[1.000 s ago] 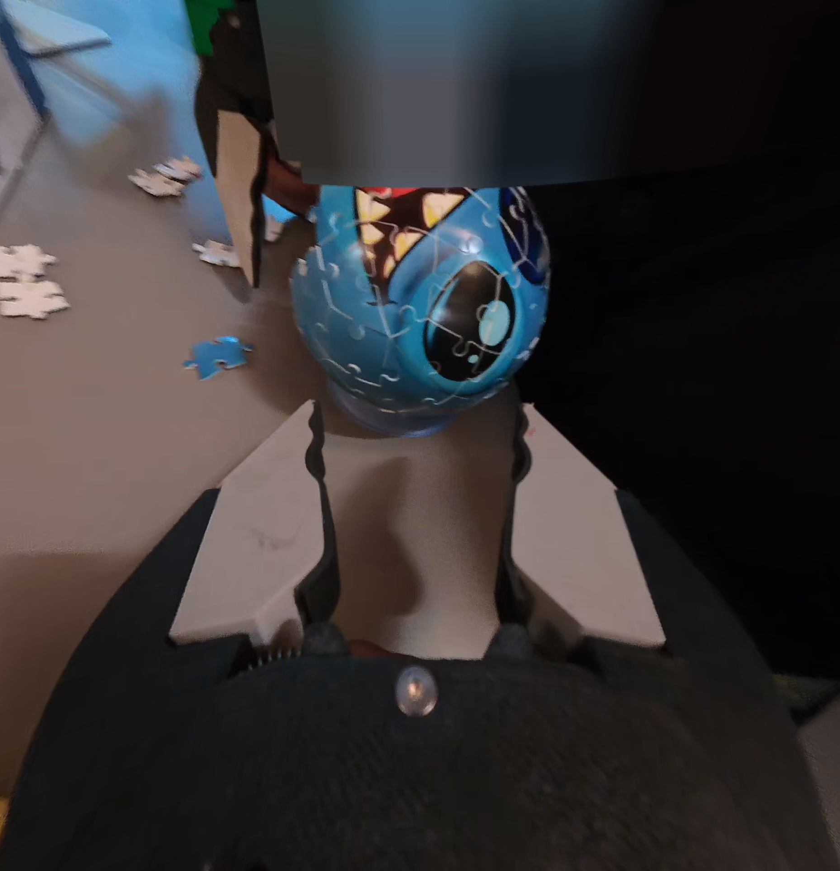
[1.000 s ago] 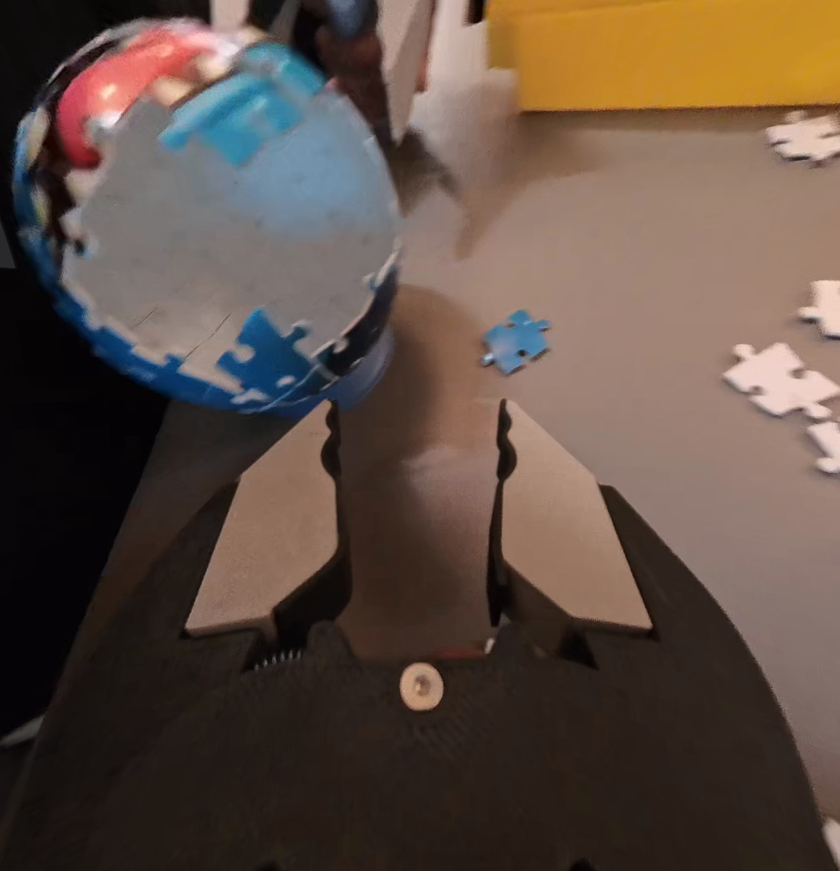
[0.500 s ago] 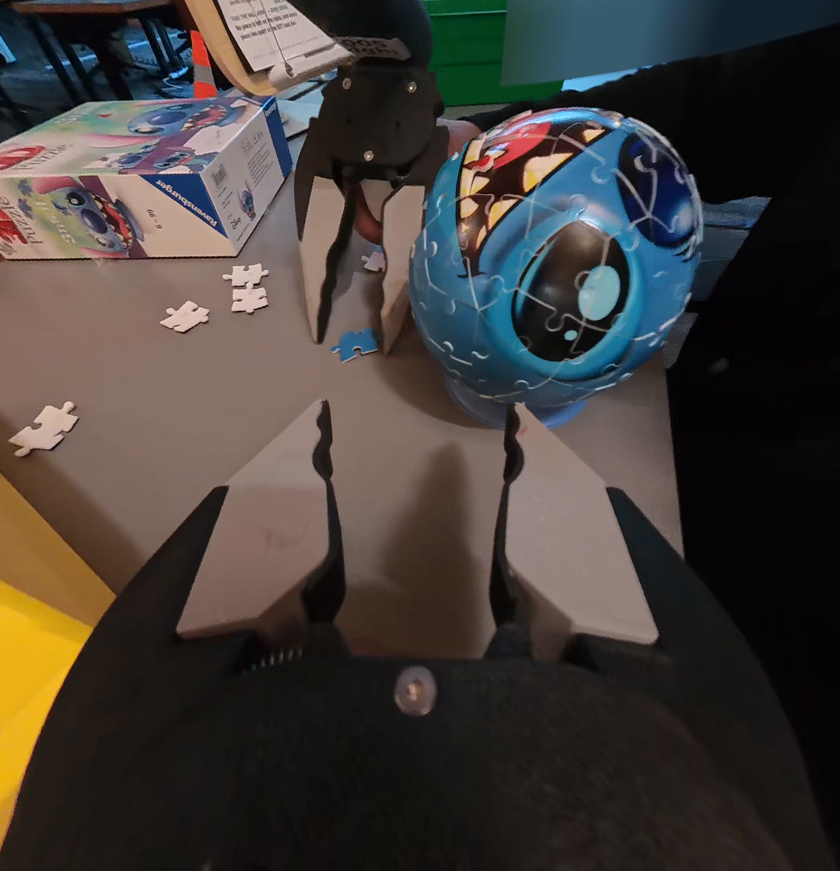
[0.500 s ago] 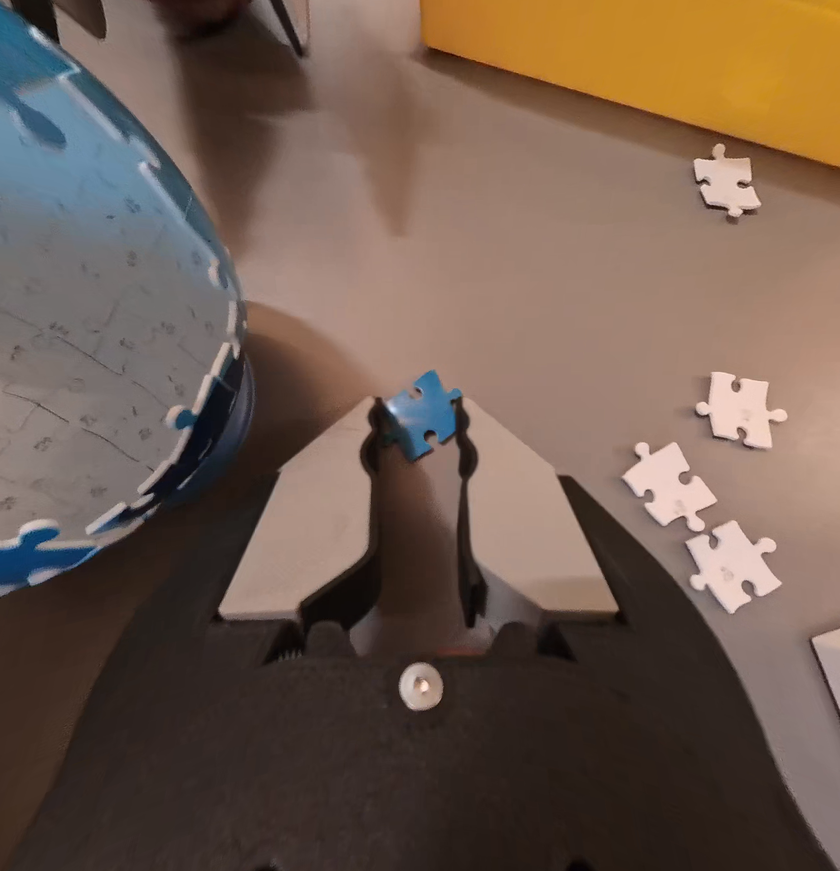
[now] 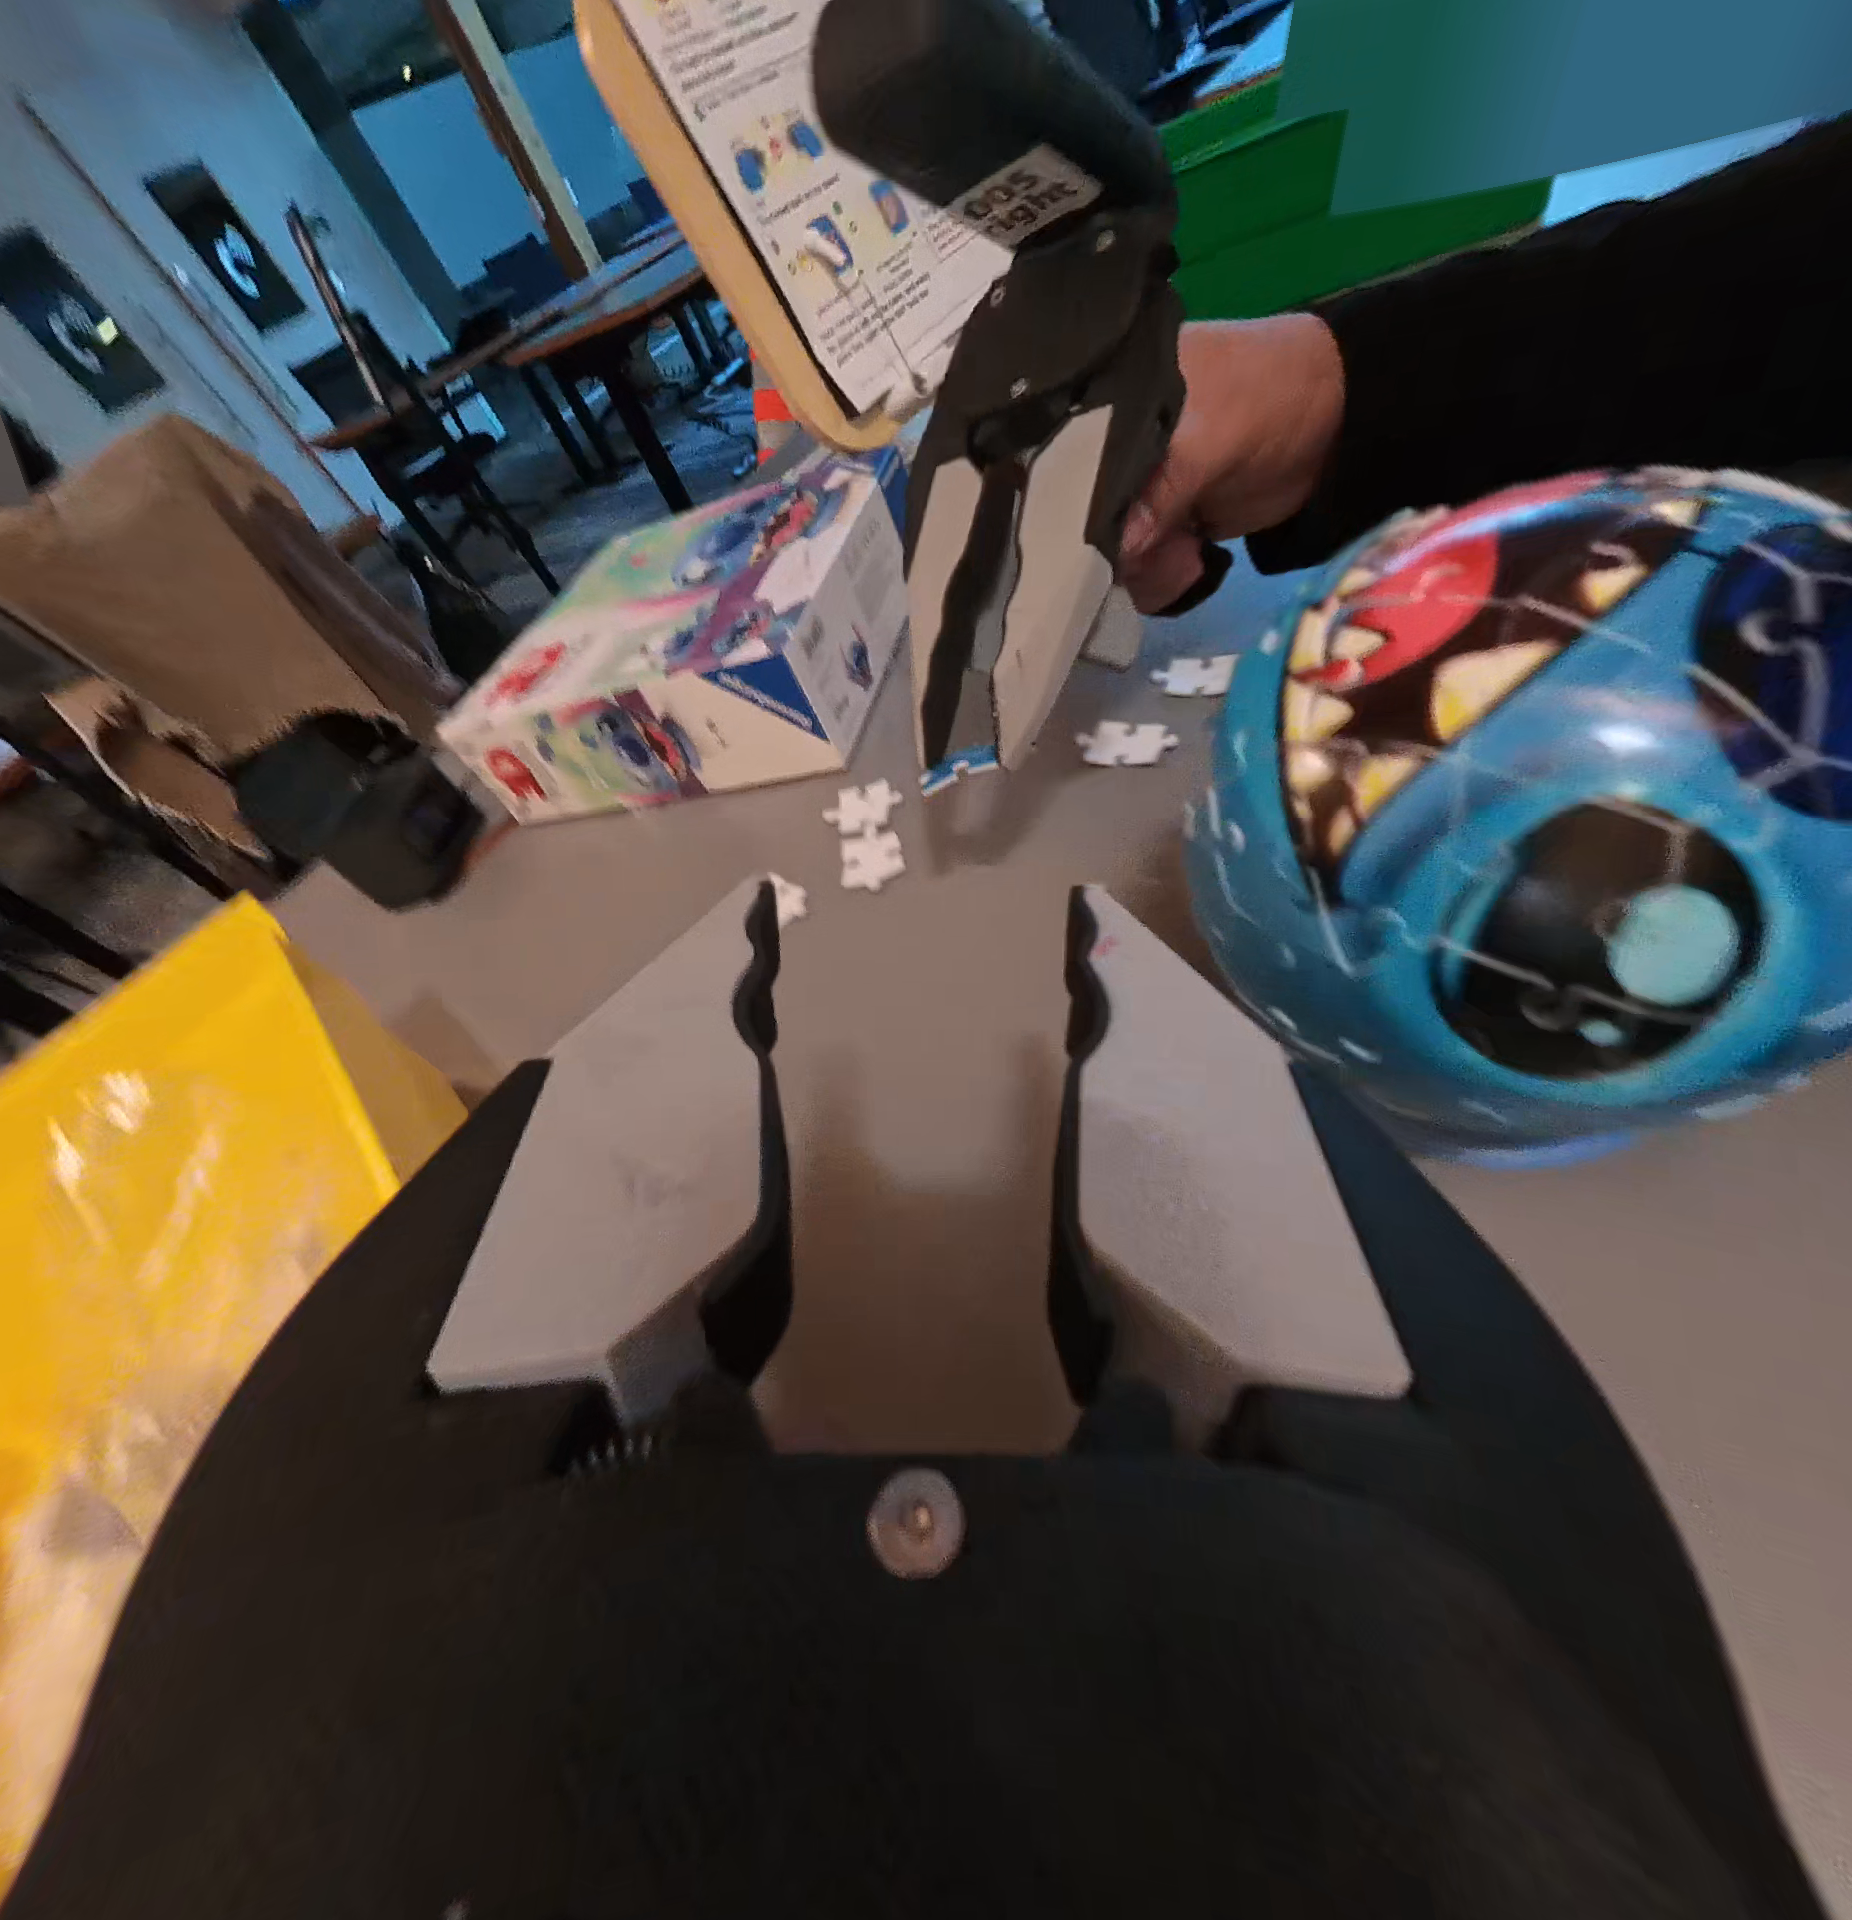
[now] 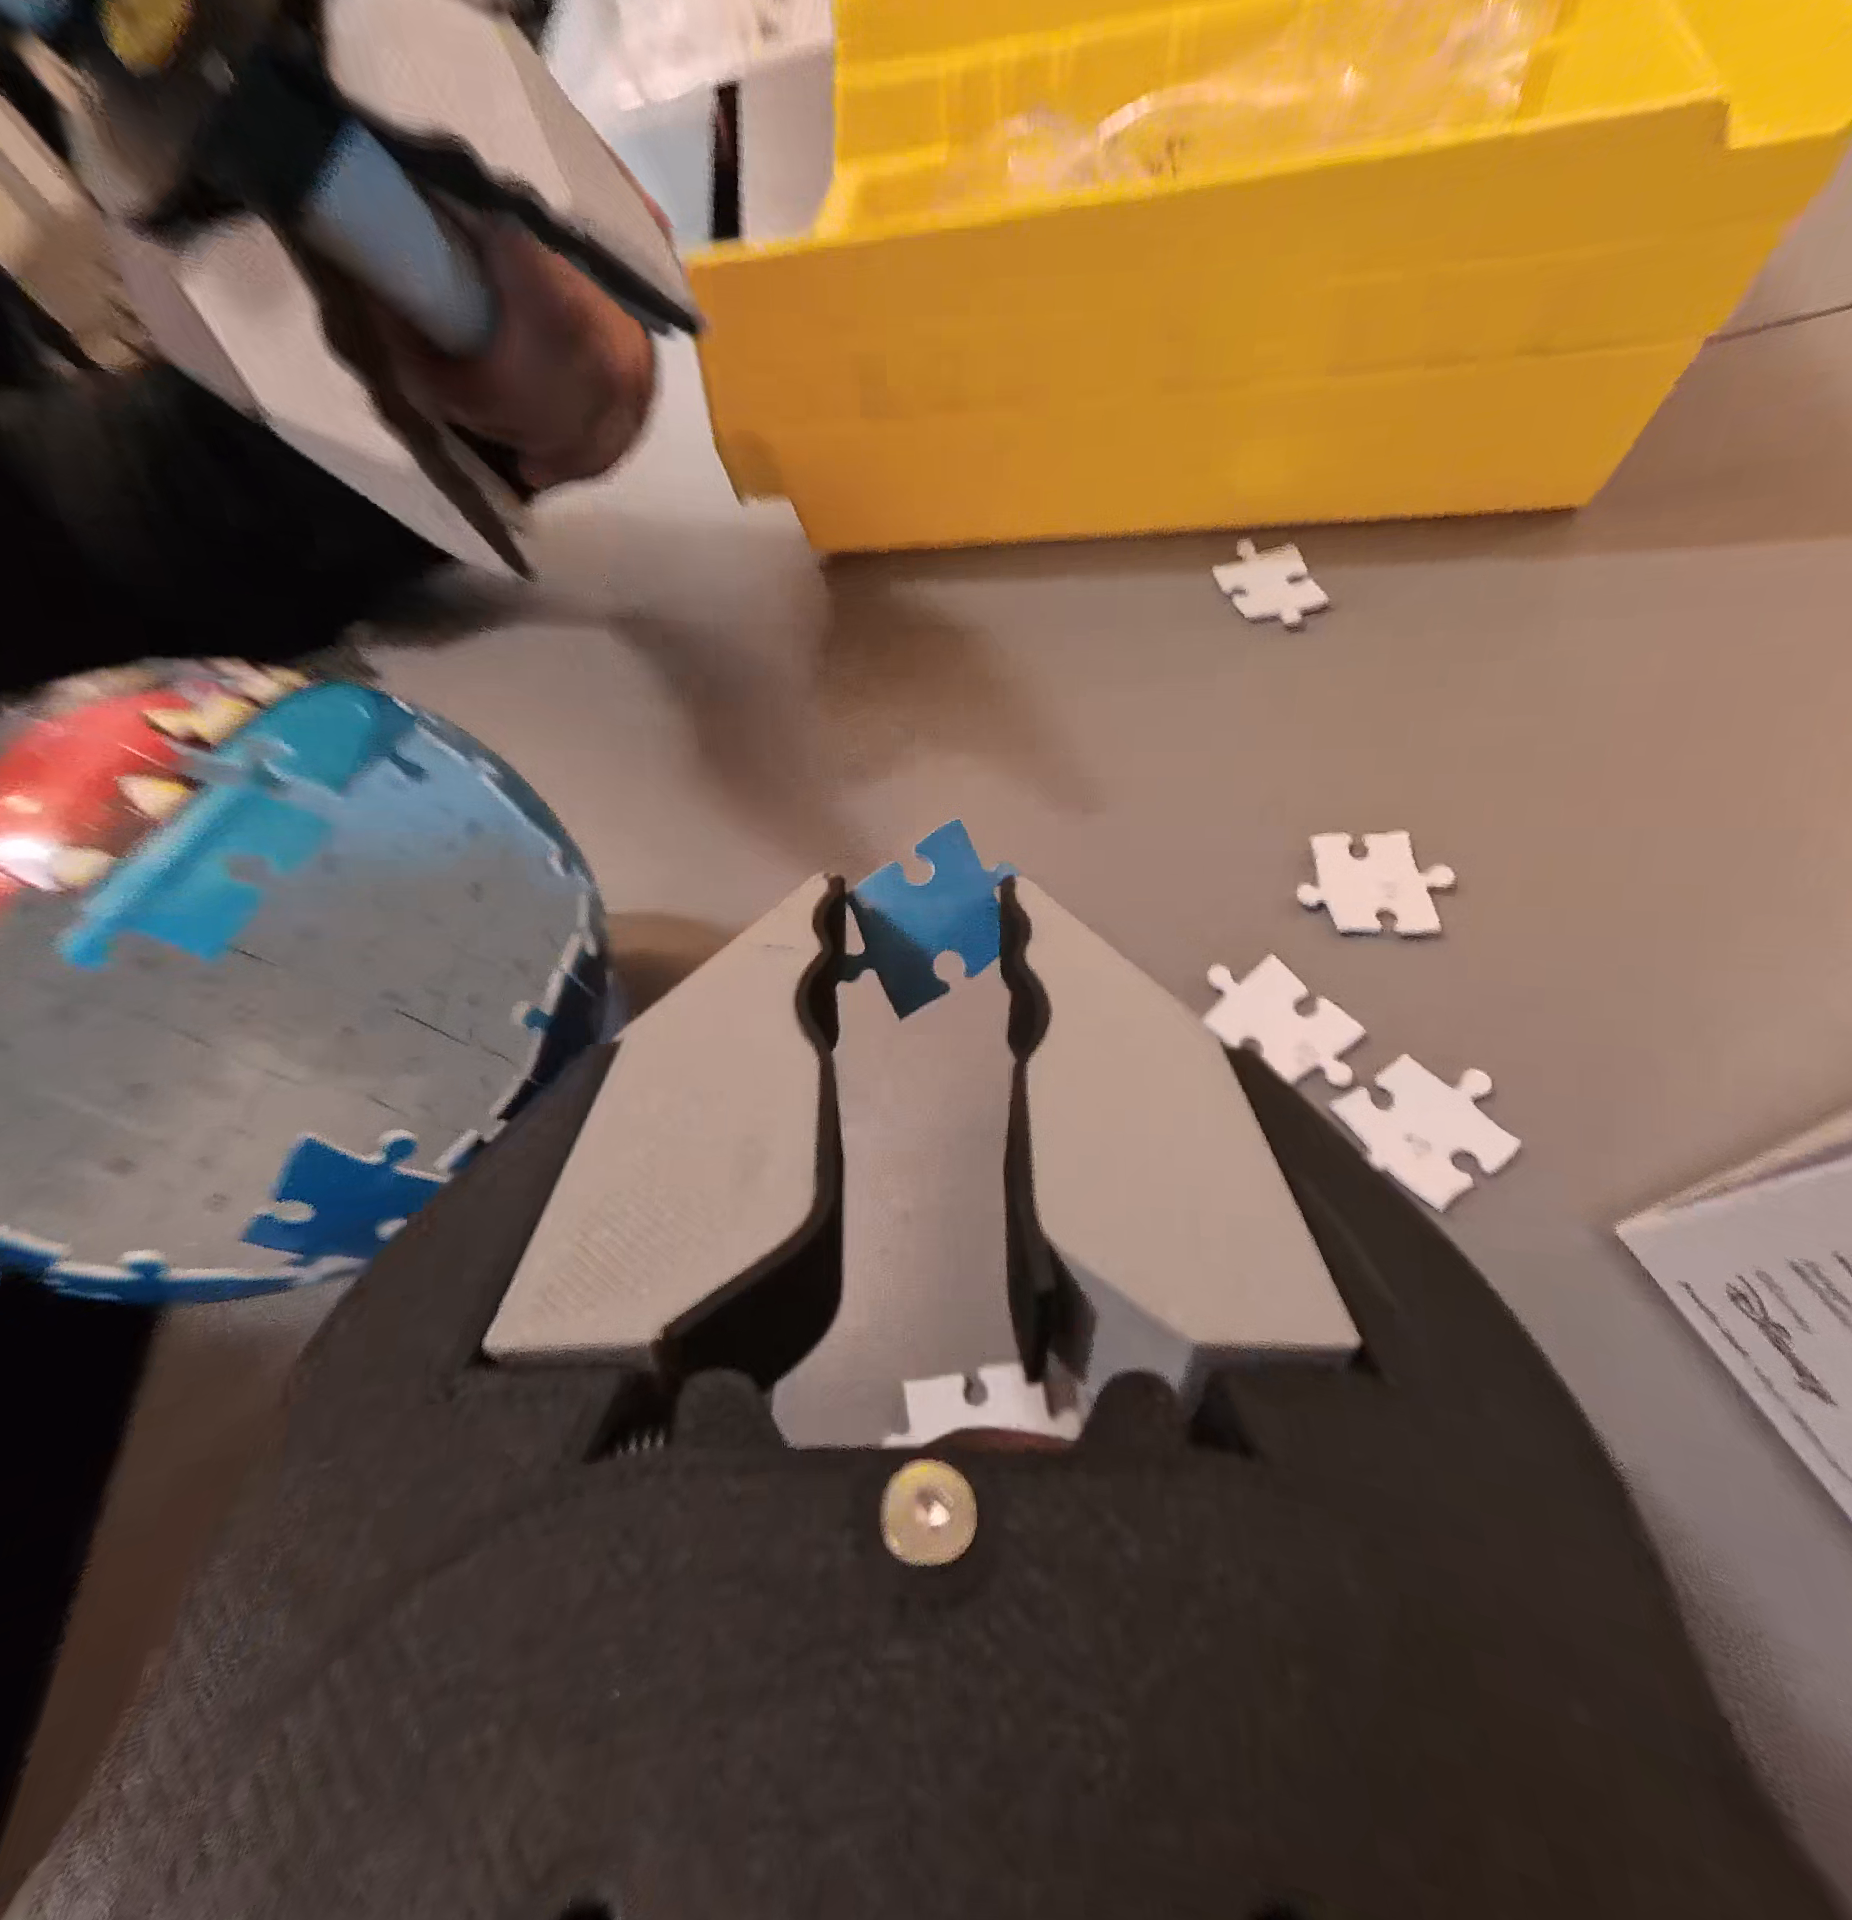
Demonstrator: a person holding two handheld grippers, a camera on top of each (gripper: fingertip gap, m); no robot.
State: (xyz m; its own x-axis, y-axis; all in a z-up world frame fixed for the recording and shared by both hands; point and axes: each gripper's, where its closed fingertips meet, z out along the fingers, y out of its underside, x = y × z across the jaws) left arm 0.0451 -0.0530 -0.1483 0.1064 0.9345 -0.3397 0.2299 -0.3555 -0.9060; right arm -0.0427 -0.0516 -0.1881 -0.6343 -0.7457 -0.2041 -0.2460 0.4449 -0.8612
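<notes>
Only the right tool [image 6: 927, 904] view shows its gripped blue piece [image 6: 927, 914] whole.

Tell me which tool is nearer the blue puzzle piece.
Right. The right tool is shut on the blue puzzle piece at its fingertips; the left tool is open and empty, apart from it, beside the puzzle ball.

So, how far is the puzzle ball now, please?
Most of the puzzle ball is assembled, but a grey gap remains. The right gripper pinches one blue piece; the left gripper is open and empty. White pieces still lie loose on the table.
</notes>
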